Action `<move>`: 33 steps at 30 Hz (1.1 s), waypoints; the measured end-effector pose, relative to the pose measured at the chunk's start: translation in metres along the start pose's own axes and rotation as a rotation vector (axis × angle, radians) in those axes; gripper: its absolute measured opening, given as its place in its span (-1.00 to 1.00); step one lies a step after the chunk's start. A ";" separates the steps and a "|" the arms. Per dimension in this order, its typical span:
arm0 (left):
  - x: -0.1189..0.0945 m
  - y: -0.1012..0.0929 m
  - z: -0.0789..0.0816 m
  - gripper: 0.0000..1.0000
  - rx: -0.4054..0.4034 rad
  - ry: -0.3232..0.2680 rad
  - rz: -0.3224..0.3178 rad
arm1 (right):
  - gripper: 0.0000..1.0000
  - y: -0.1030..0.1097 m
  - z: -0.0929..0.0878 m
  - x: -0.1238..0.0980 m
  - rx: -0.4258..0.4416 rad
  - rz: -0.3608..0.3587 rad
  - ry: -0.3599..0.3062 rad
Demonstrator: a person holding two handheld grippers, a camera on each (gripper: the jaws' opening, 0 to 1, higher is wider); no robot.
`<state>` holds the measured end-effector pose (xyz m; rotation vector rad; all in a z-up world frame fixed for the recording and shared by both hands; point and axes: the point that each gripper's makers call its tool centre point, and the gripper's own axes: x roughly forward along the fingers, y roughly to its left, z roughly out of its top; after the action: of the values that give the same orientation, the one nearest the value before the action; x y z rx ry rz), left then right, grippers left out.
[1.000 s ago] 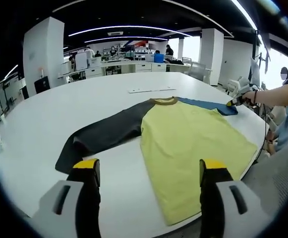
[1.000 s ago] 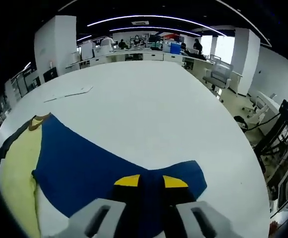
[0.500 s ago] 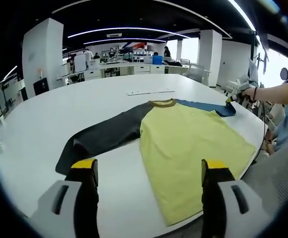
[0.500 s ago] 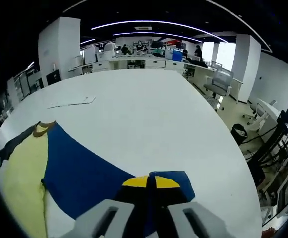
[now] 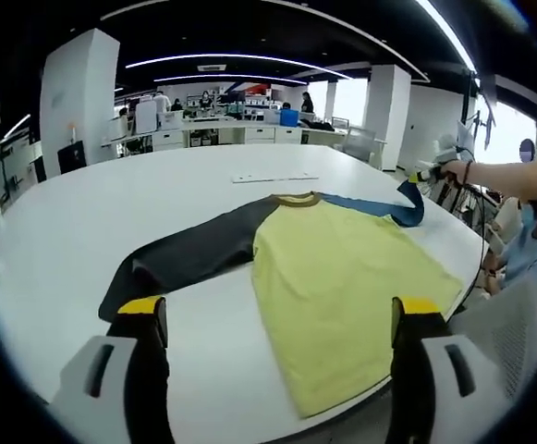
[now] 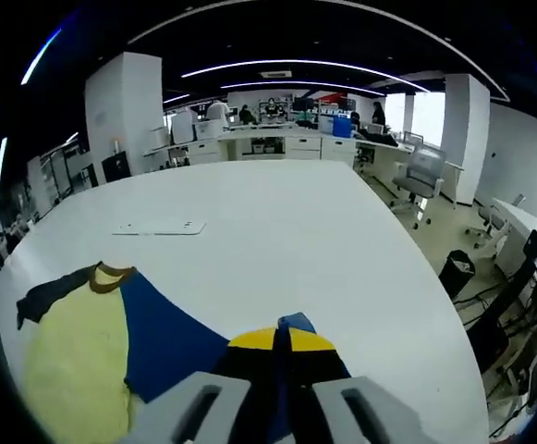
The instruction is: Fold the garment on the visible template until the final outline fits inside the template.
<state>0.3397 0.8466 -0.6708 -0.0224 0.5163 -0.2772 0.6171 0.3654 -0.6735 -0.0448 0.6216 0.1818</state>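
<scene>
Right gripper [image 6: 281, 339] jaws pinched on blue sleeve [image 6: 171, 342]; left gripper [image 5: 282, 319] wide open, empty. Sleeve may slip mid-fold.

Yellow garment [image 5: 342, 277] flat, blue sleeve [image 6: 171, 338] lifted

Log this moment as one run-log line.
right gripper: shut on blue sleeve, cuff raised off table | left gripper: open, above table | shirt: flat, unfolded

Office chair [image 6: 422, 173] — bin [image 6: 456, 274] beside table [image 6: 277, 213].
</scene>
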 end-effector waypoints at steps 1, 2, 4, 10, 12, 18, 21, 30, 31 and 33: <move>0.000 0.000 0.000 0.98 -0.002 0.002 -0.004 | -1.00 0.002 0.002 0.000 -0.004 0.003 -0.001; -0.001 -0.001 0.000 0.98 -0.002 0.002 -0.009 | -1.00 0.004 0.004 0.001 -0.008 0.006 -0.003; -0.001 -0.001 0.000 0.98 -0.001 0.007 -0.014 | -1.00 0.010 0.008 0.003 -0.016 0.020 -0.007; -0.003 -0.005 0.000 0.98 0.011 0.015 -0.029 | -1.00 0.028 0.021 0.009 -0.047 0.057 -0.006; -0.004 -0.006 0.001 0.98 0.011 0.015 -0.038 | -1.00 0.034 0.026 0.011 -0.057 0.070 -0.011; -0.006 -0.009 0.008 0.98 0.019 0.014 -0.061 | -1.00 0.053 0.038 0.016 -0.086 0.106 -0.020; -0.006 -0.010 0.011 0.98 0.028 0.012 -0.068 | -1.00 0.063 0.043 0.017 -0.095 0.121 -0.027; -0.004 -0.012 0.014 0.98 0.039 0.017 -0.089 | -1.00 0.100 0.059 0.022 -0.133 0.177 -0.039; -0.004 -0.013 0.015 0.98 0.040 0.017 -0.092 | -1.00 0.106 0.061 0.023 -0.145 0.187 -0.039; -0.004 -0.014 0.017 0.98 0.043 0.016 -0.099 | -1.00 0.117 0.065 0.024 -0.160 0.202 -0.044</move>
<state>0.3410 0.8334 -0.6531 -0.0040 0.5263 -0.3857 0.6527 0.4902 -0.6331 -0.1327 0.5668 0.4268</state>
